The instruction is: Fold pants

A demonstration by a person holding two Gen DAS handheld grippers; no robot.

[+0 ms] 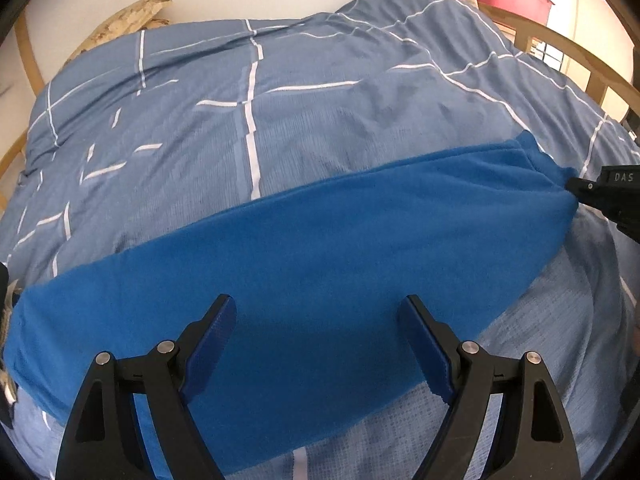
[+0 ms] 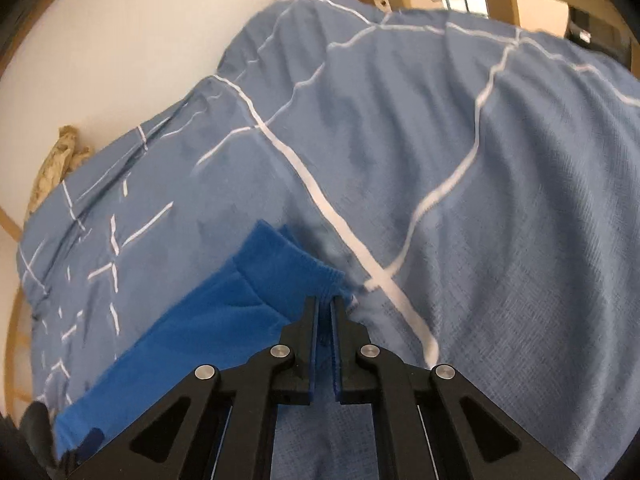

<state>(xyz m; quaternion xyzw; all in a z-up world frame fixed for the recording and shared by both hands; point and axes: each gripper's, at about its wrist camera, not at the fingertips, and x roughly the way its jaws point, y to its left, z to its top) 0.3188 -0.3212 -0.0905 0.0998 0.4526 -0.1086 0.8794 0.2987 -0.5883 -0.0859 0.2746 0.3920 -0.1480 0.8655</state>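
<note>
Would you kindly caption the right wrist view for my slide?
Right gripper shut on the blue pants at their waistband, on a blue duvet.

Bed w/ blue grid duvet (image 1: 320, 120), bright blue pants (image 1: 320, 264) flat on it

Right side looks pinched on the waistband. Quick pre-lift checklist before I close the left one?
1. Right gripper shut on the waistband edge of the blue pants: ok.
2. Left gripper open: ok.
3. Left fingers straddling the pants: ok.
4. Left pads gripping fabric: not ok, nothing pinched yet.
5. Pants lying flat on the duvet: ok.
6. Both fabric layers caught on the right: cannot tell.
</note>
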